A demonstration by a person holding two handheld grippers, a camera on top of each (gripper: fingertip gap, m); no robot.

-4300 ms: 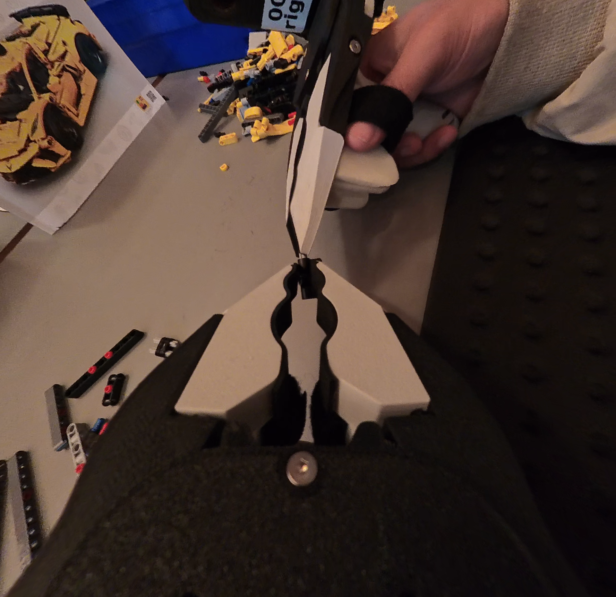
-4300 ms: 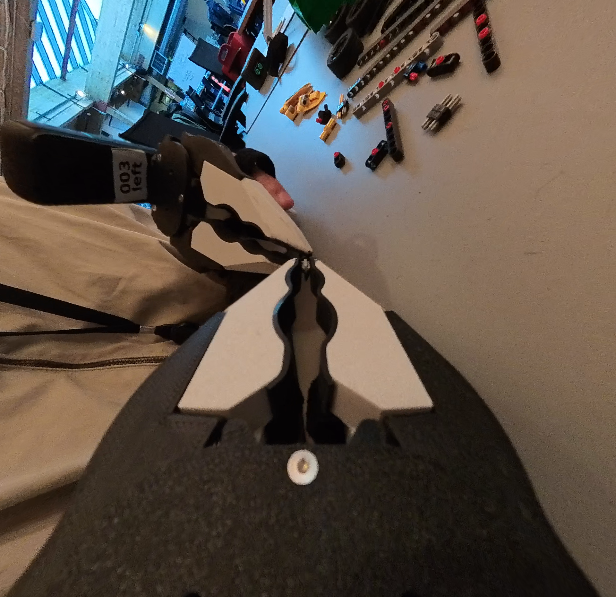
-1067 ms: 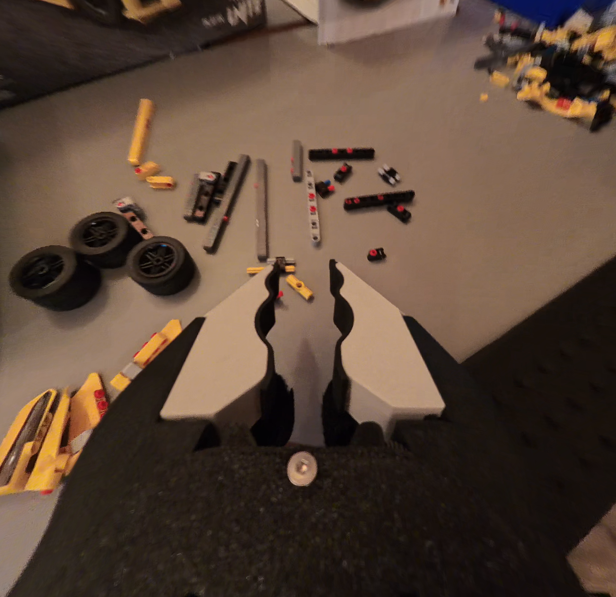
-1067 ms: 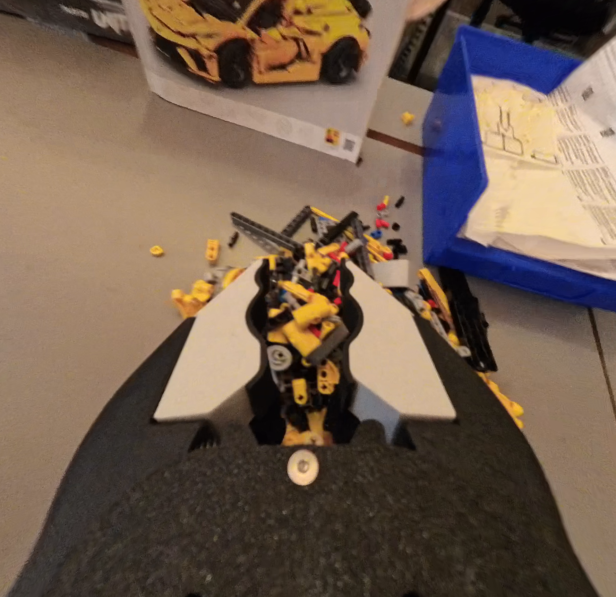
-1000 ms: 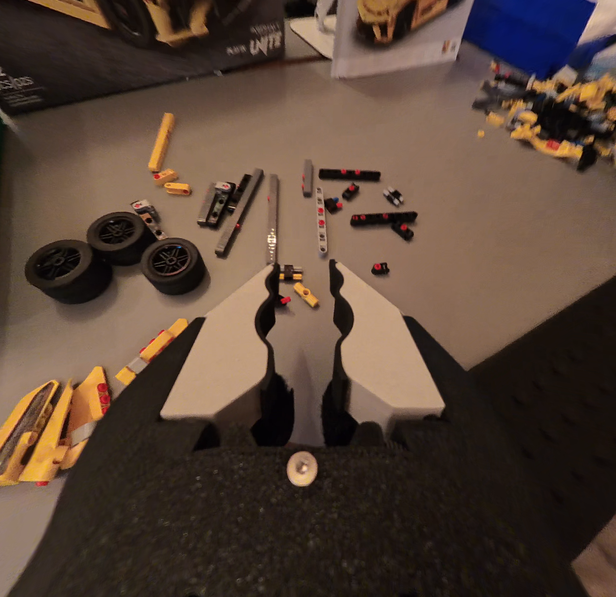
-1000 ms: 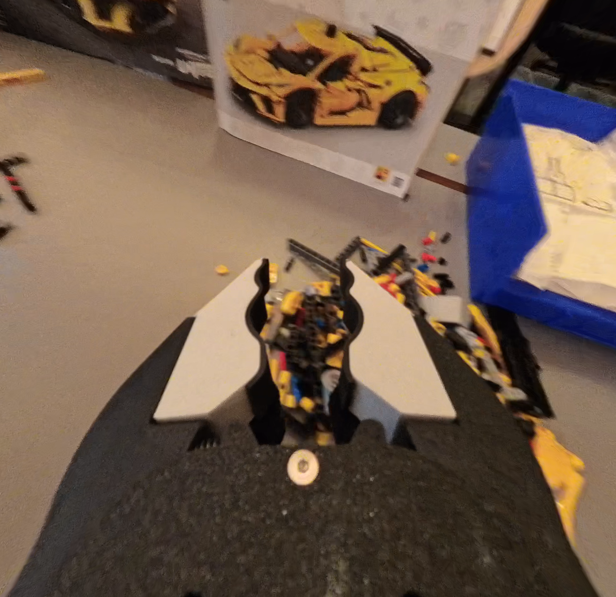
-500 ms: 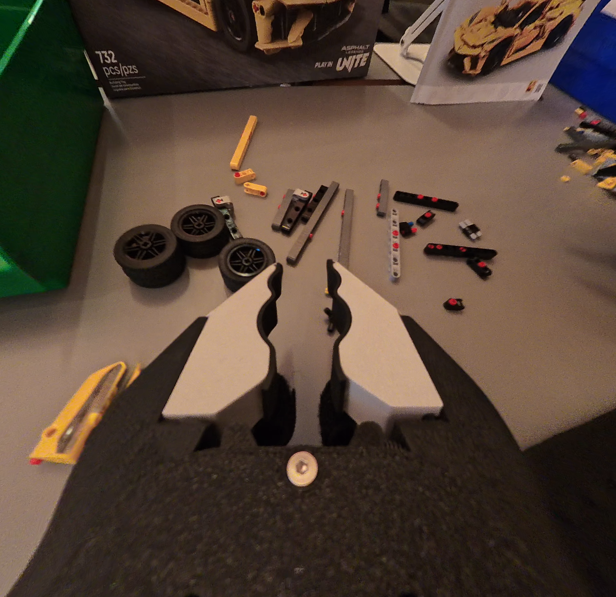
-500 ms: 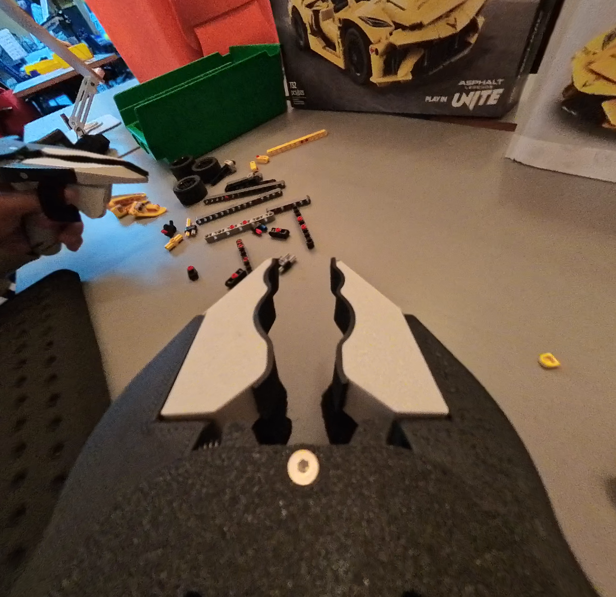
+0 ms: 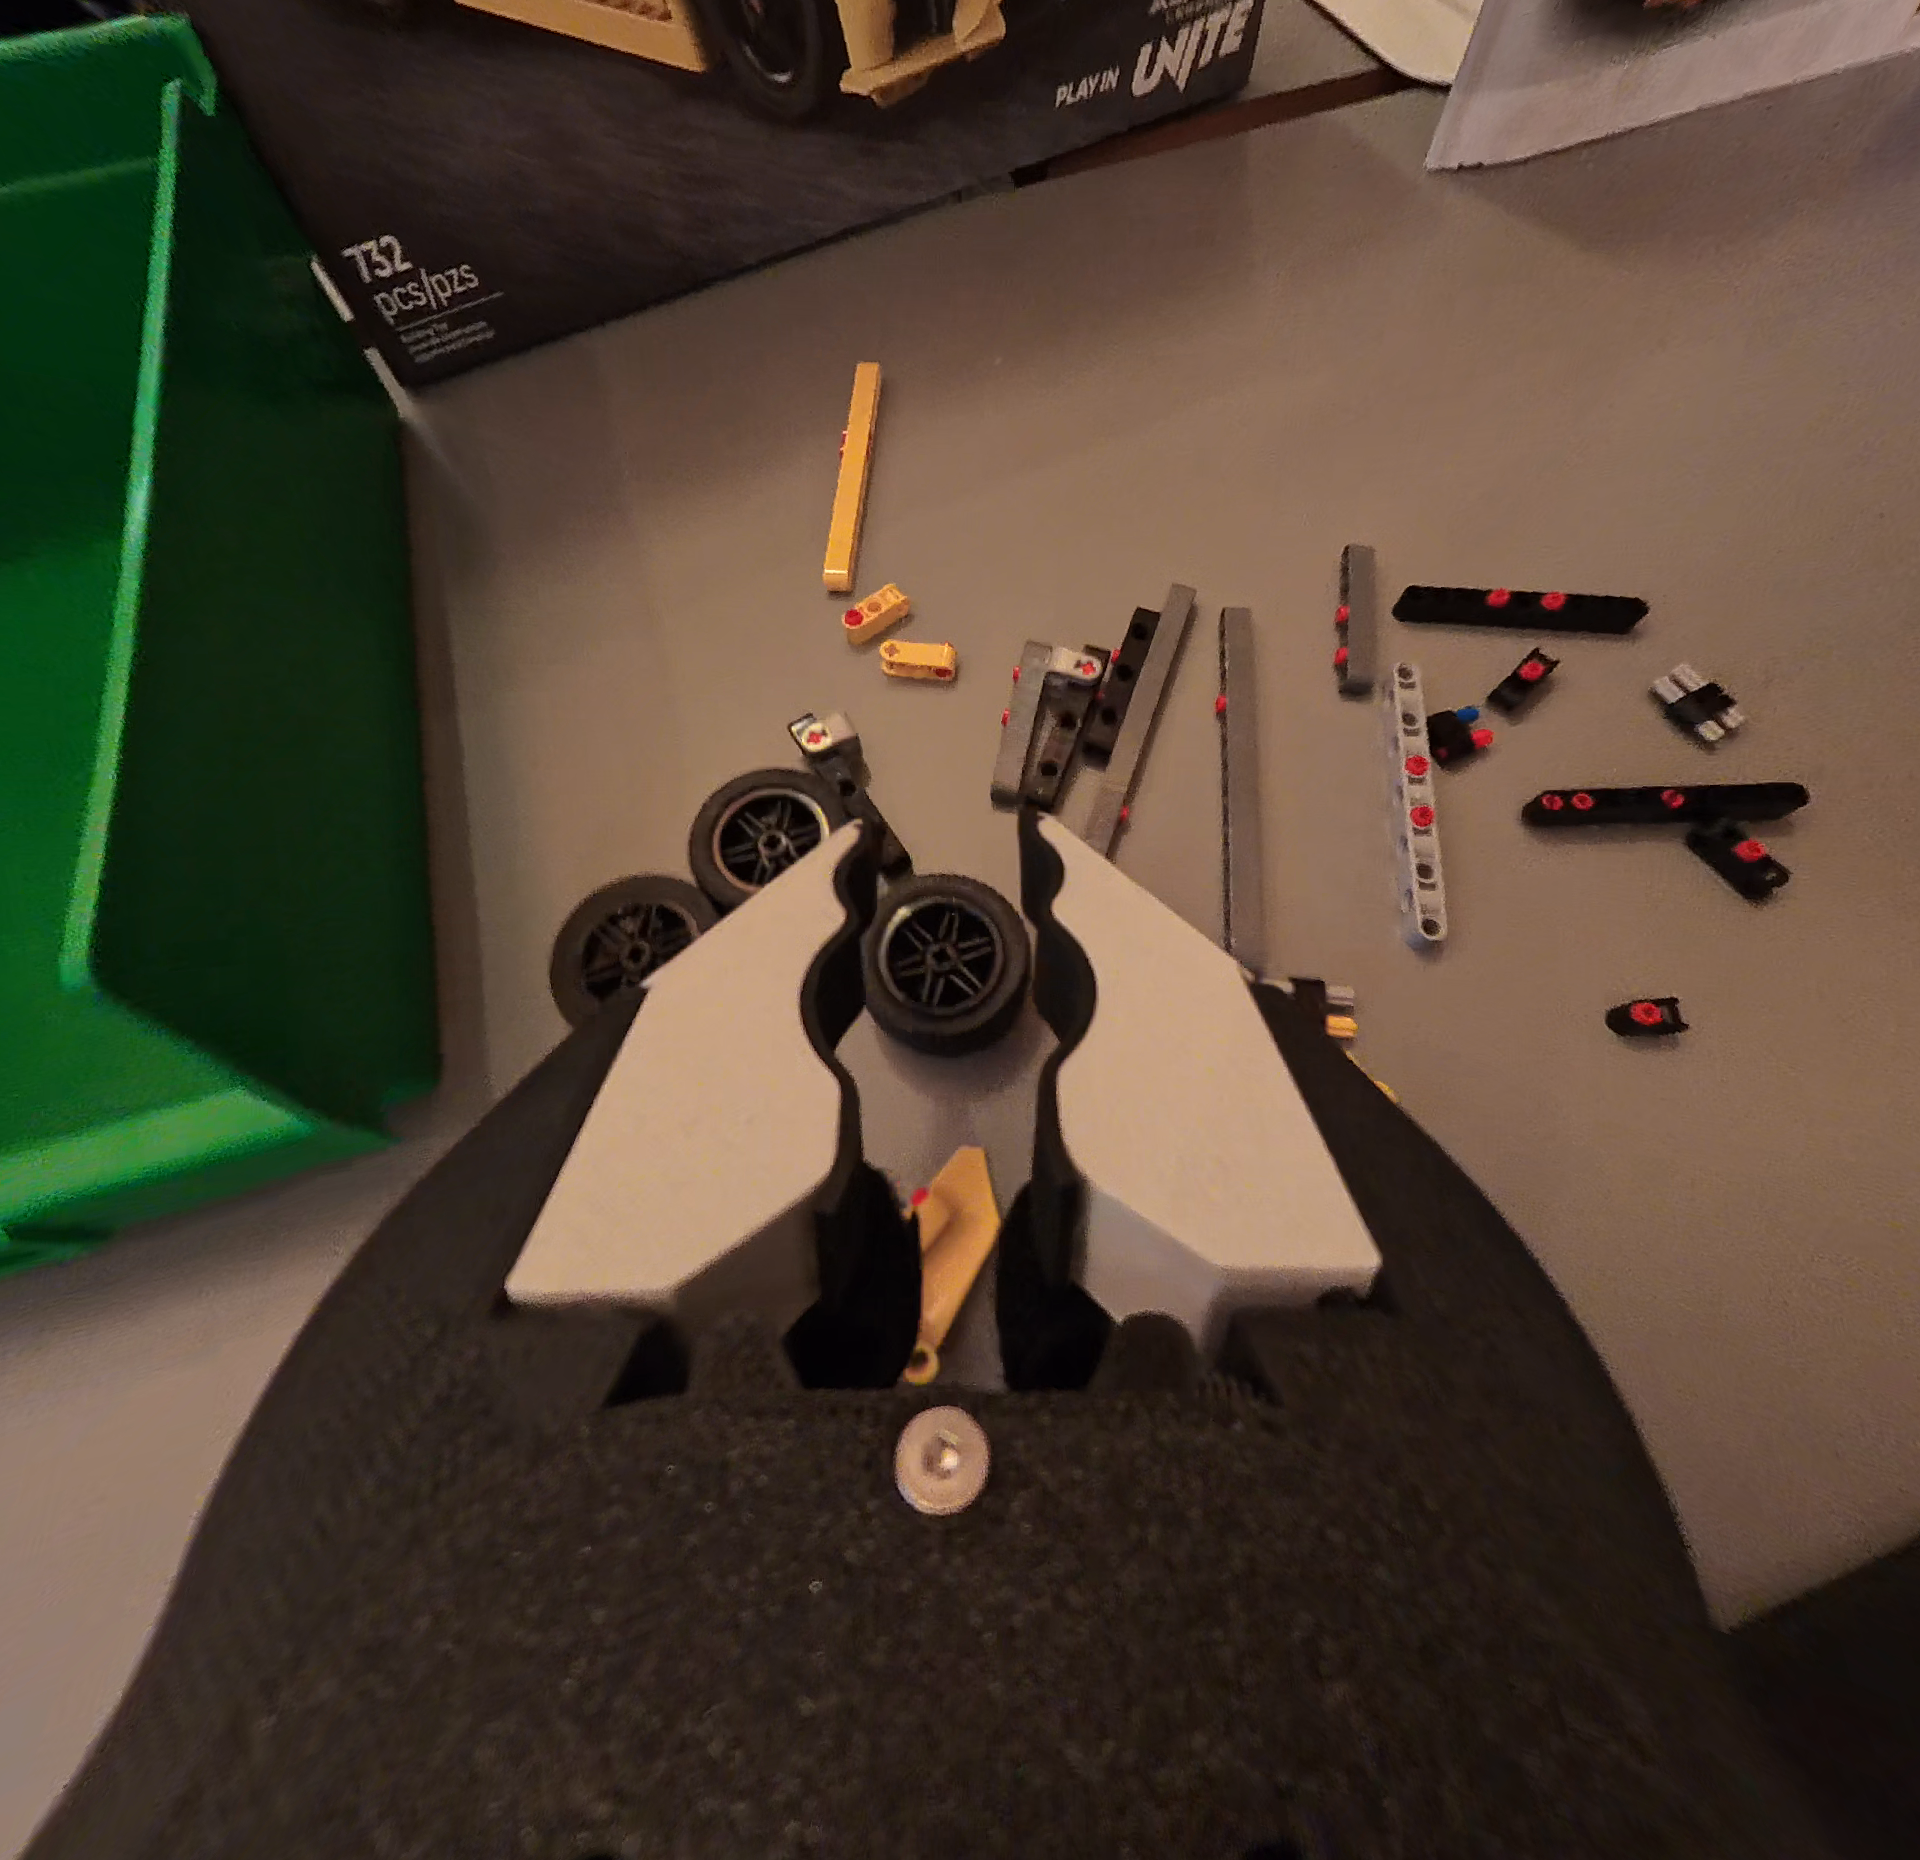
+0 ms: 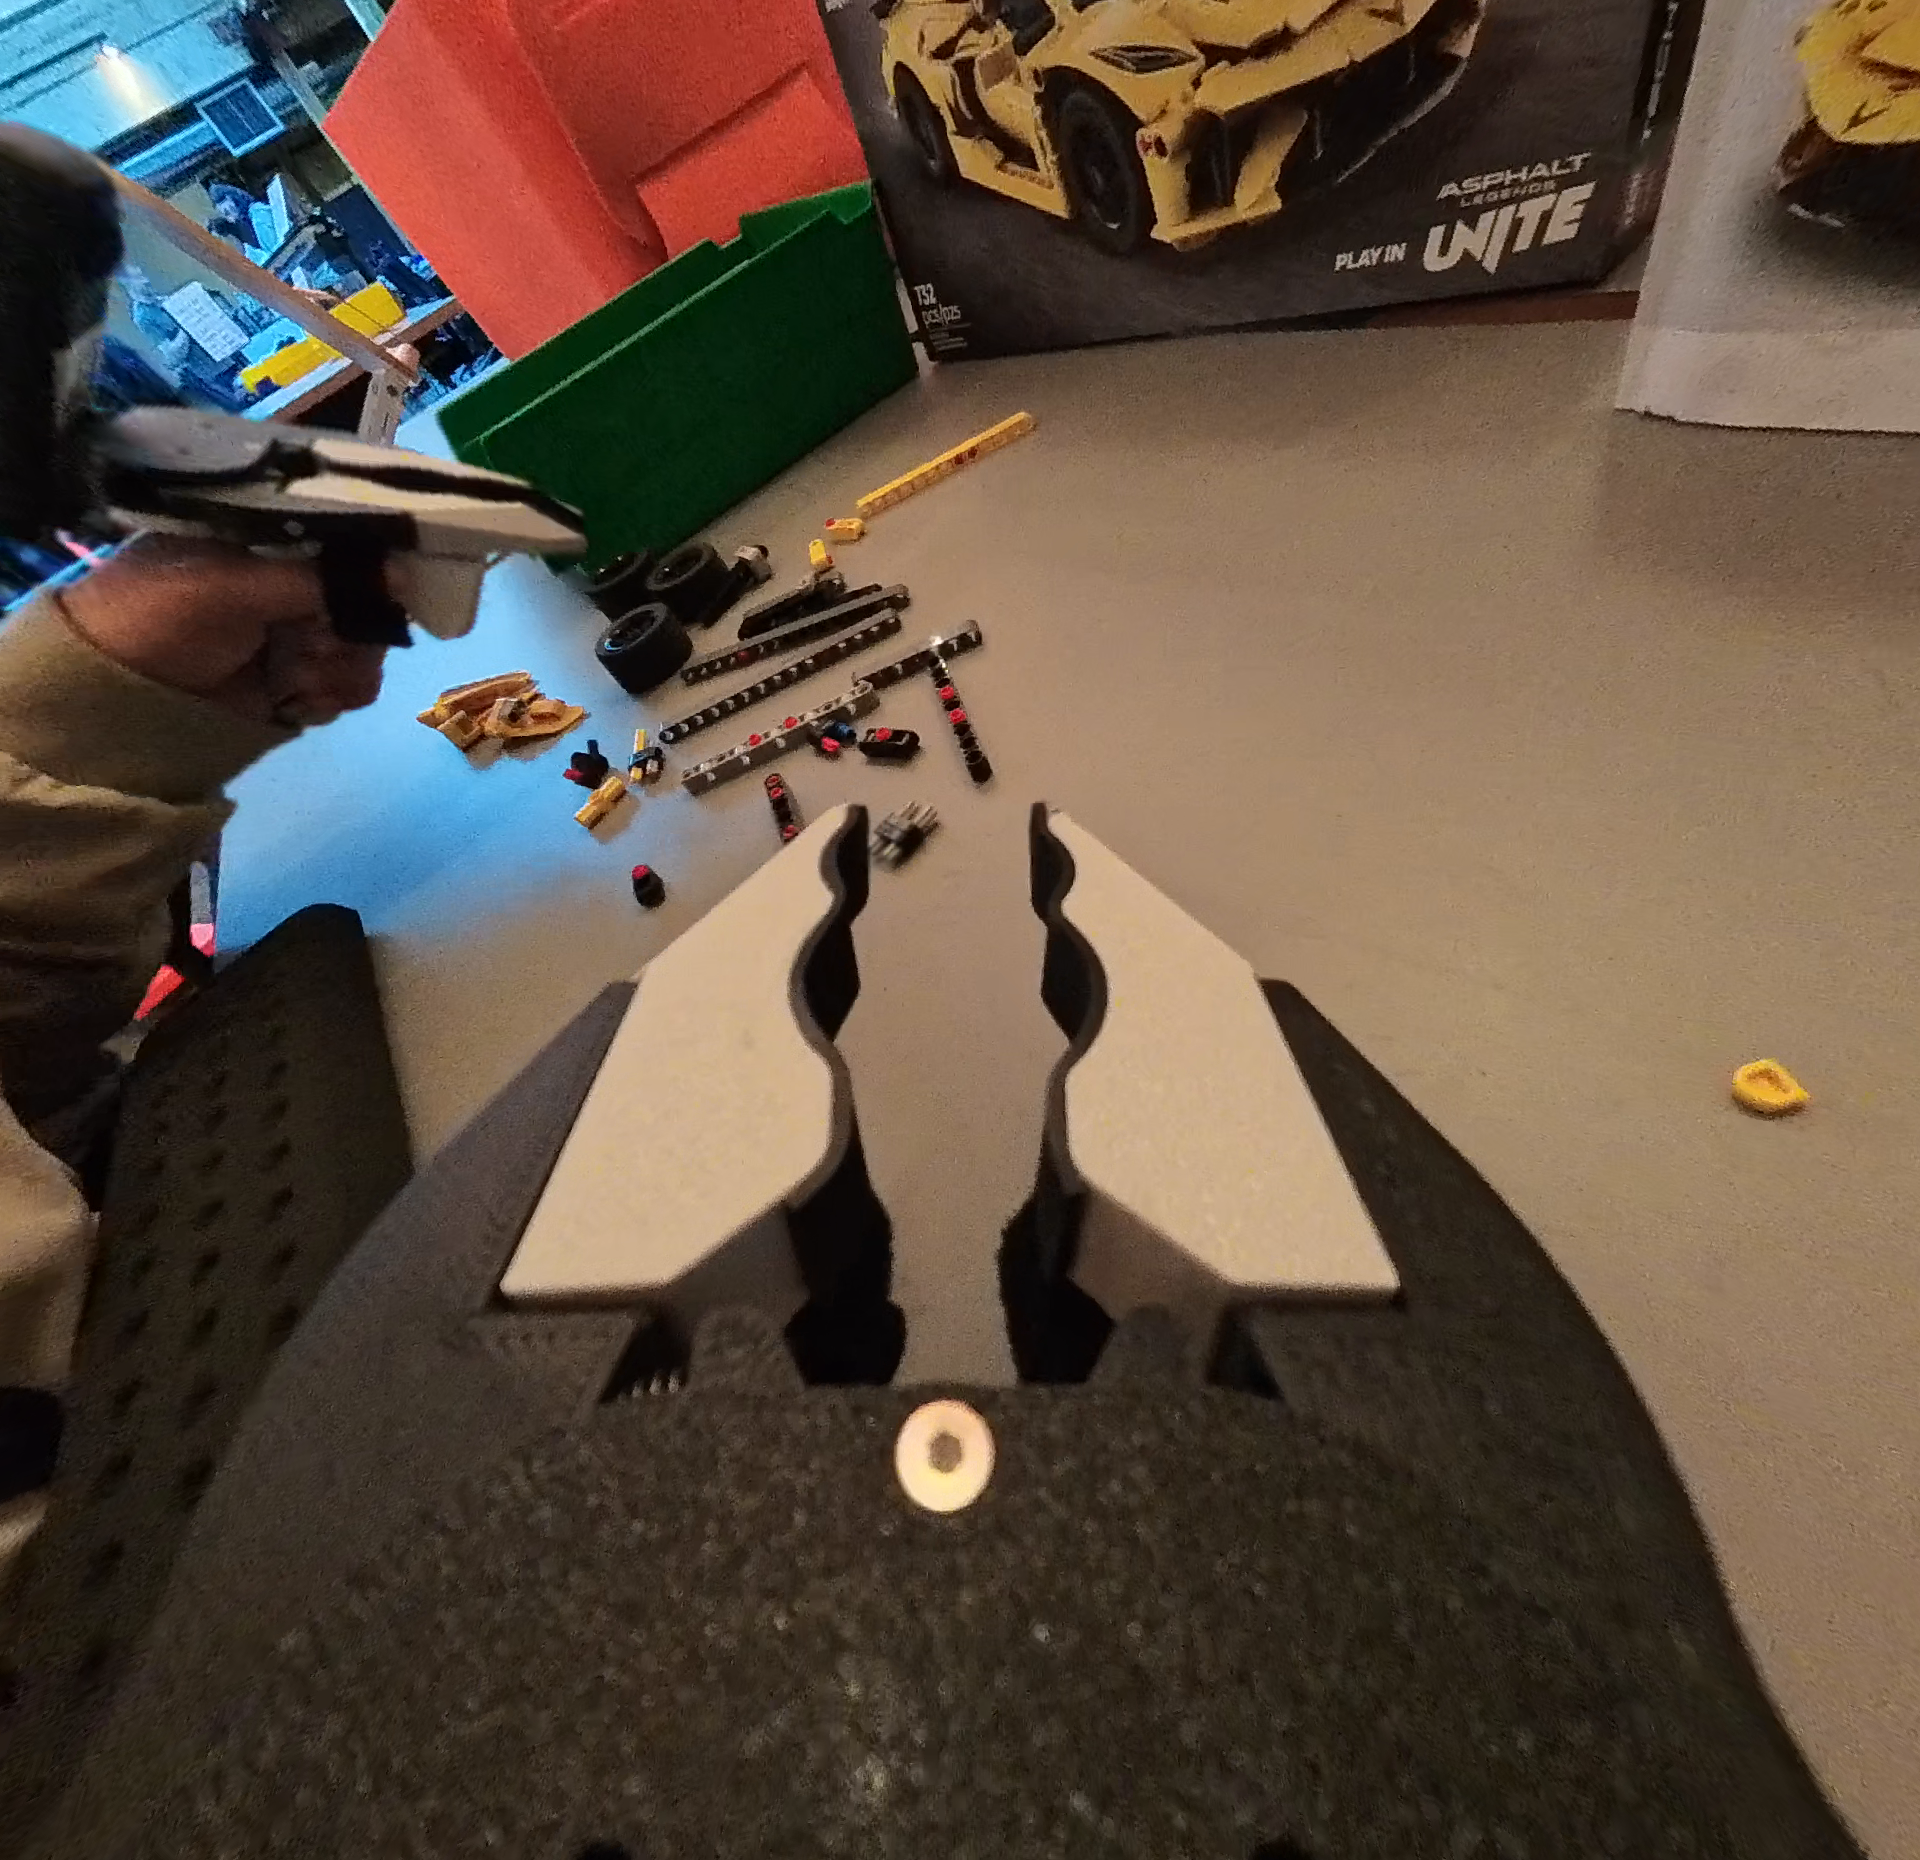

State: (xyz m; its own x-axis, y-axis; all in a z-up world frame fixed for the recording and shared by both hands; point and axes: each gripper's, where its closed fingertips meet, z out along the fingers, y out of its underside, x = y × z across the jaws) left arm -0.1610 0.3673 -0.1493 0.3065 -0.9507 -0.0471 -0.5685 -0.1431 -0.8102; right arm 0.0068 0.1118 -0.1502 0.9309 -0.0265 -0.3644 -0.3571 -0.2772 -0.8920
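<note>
Left gripper (image 9: 940, 828) hovers over the grey bench (image 9: 1143, 356), fingers spread and holding nothing — a black toy wheel (image 9: 945, 963) shows in the gap between them, lying on the bench below. Two more wheels (image 9: 764, 839) sit just left of it, touching each other. A yellow panel piece (image 9: 956, 1239) lies nearer, under the finger bases. Right of the wheels: grey beams (image 9: 1236, 771), black beams with red pins (image 9: 1517, 607), small connectors (scattered, well apart). A long yellow beam (image 9: 854, 475) lies farther off, a green bin (image 9: 156, 615) at the left, a dark set box (image 9: 675, 148) at the far edge.

Right gripper (image 10: 948, 823) is over bare bench, fingers also spread, empty — a small grey-black connector (image 10: 902, 831) lies just beyond the tips. A lone yellow piece (image 10: 1769, 1088) sits to the right. In the right wrist view the left gripper shows at far left, held in a hand (image 10: 208, 647) above the wheels.
</note>
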